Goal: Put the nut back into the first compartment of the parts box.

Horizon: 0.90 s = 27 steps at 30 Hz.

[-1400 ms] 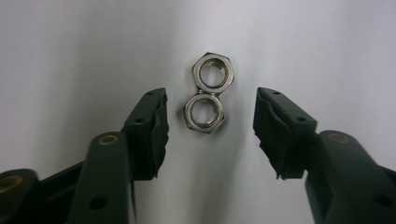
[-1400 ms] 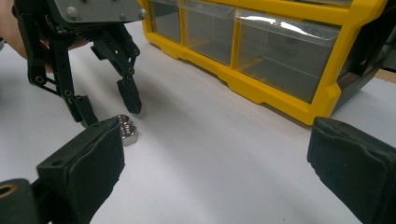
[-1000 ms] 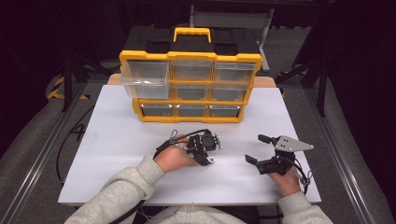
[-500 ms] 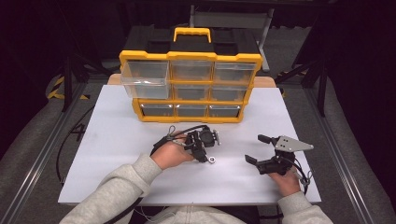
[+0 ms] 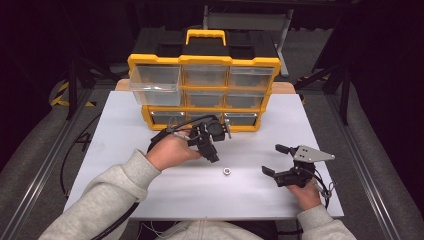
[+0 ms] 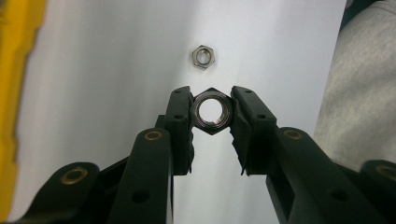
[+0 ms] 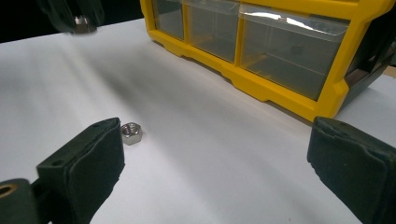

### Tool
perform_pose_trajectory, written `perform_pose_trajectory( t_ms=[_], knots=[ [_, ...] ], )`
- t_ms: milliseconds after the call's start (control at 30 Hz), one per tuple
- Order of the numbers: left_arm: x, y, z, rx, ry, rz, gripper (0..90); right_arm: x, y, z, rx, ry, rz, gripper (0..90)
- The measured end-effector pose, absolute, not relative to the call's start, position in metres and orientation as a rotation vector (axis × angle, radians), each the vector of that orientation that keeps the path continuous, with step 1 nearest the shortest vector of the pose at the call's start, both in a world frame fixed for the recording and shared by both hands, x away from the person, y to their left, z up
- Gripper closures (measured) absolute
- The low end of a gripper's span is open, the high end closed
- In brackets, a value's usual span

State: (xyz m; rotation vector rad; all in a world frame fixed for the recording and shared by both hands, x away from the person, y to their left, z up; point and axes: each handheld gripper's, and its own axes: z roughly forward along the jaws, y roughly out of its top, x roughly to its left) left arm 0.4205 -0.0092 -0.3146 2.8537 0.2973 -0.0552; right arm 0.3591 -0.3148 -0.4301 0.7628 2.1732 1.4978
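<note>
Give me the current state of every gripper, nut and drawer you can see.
left gripper: shut on a hex nut, above the table.
held nut: clamped flat-to-flat between the pads.
second nut: lying loose on the white table.
right gripper: open, holding nothing, low over the table.
top-left drawer: pulled partly out of the yellow organizer.
other drawers: pushed in.

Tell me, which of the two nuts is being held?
The bigger nut. It sits pinched between the black jaws of the left gripper, lifted off the white table. The other nut lies loose on the table, with nothing touching it.
</note>
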Motion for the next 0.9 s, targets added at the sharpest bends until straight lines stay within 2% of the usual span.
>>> perform_pose_trajectory(
  t_ms=[267, 600, 900],
  knots=[
    [0.421, 0.005, -0.268, 2.827, 0.335, -0.032, 69.6, 0.359, -0.314, -0.43, 0.763, 2.176, 1.499, 4.4],
    [0.422, 0.027, -0.203, 2.798, 0.339, 0.059, 69.6, 0.36, -0.314, -0.431, 0.767, 2.181, 1.5, 4.5],
    [0.428, 0.047, -0.17, 2.769, 0.397, 0.084, 69.6, 0.359, -0.314, -0.43, 0.77, 2.174, 1.502, 4.5]
  ],
)
